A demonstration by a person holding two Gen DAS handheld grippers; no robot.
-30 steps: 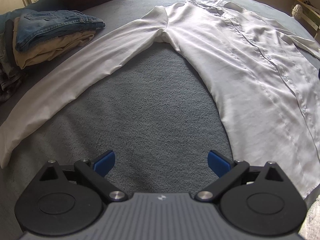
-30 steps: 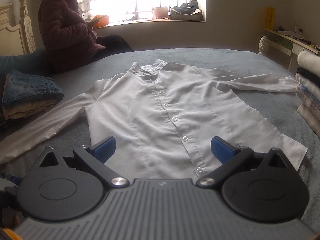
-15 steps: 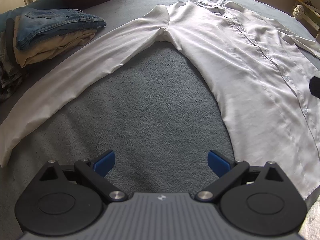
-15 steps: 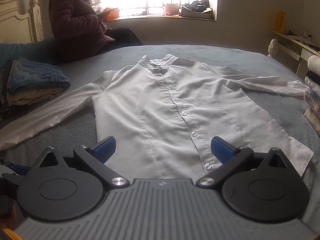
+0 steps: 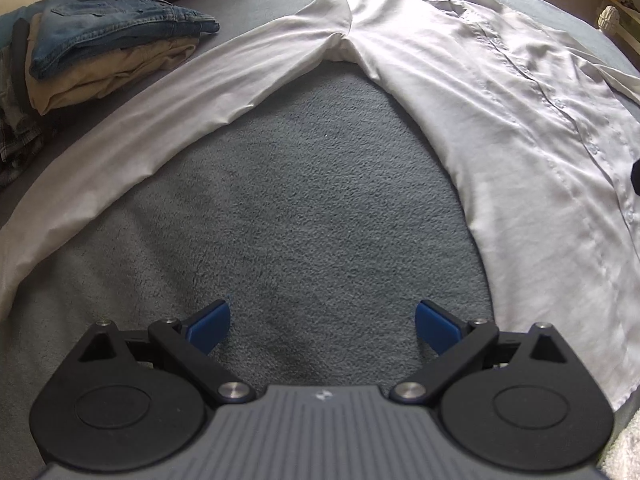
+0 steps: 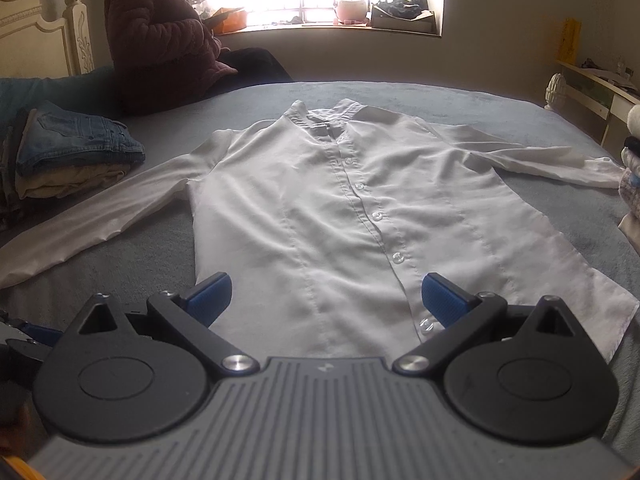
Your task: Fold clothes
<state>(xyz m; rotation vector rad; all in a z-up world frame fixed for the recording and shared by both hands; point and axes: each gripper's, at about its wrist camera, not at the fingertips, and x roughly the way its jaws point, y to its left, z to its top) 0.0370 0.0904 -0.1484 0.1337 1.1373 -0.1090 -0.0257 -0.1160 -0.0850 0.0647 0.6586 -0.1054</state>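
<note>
No box, basket or other container shows in either view; the clothes all lie straight on the grey bed cover [image 5: 312, 200].

The white shirt [image 6: 352, 216] lies spread flat and face up, buttoned down the front, collar at the far end and hem nearest the grippers. Ahead and to the left of the left gripper [image 5: 322, 326], one long sleeve [image 5: 168, 120] runs out in a diagonal from the shoulder toward the near left, smooth with a few soft creases. The shirt's body lies to the right of that gripper, and bare cover fills the space between sleeve and body directly in front of it. The left gripper's blue fingers are spread wide, with nothing between them.

The right gripper [image 6: 326, 300] hangs just over the hem, its fingers likewise spread wide and holding nothing; the button placket runs away from it just right of centre. The other sleeve [image 6: 560, 166] stretches out to the far right.

Far left of both grippers sits a stack of folded clothes [image 5: 104, 52], with blue jeans on top of tan fabric. A person in a dark padded jacket [image 6: 160, 36] sits at the far left of the bed near the window. At the right edge another pile of folded items [image 6: 632, 176] touches the sleeve's cuff.
</note>
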